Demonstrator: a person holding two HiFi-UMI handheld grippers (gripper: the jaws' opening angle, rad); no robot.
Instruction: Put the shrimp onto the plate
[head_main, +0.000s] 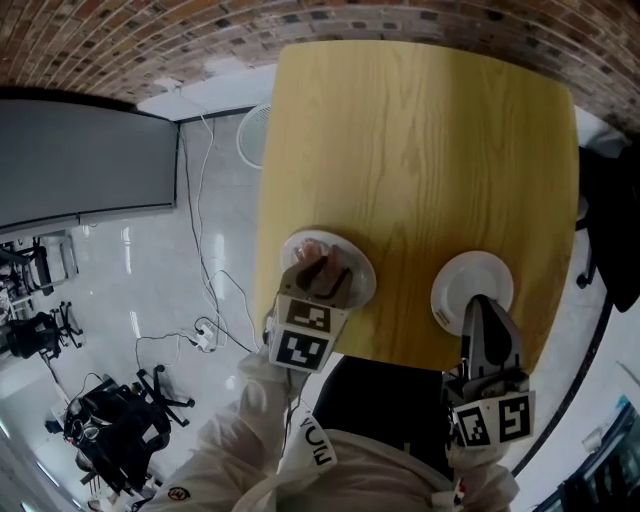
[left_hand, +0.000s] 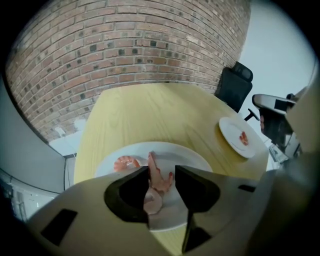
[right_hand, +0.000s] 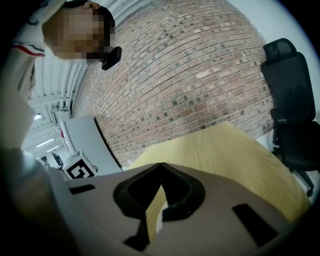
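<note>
step: pick up shrimp | left gripper (left_hand: 162, 172): jaws apart around a shrimp (left_hand: 157, 184) lying on the near plate (left_hand: 196, 159), not squeezing yet | right gripper (right_hand: 160, 167): jaws closed, empty | tip: pinch its fat middle softly, lift straight up, carry to far plate (left_hand: 231, 129)

- The white marker cube (head_main: 305, 335) on my left gripper (head_main: 325, 270) carries black-and-white square code patterns on the two faces I see from the head view. They are patterns only, with no letters or digits.
- The matching white cube (head_main: 494, 420) on my right gripper (head_main: 480, 300) shows two more such patterns.
- The white jacket collar (head_main: 322, 443) bears bold black letters, turned sideways and too warped for me to read.
- A small round sleeve patch (head_main: 178, 493) is too small to read.
- I can read no other text.
</note>
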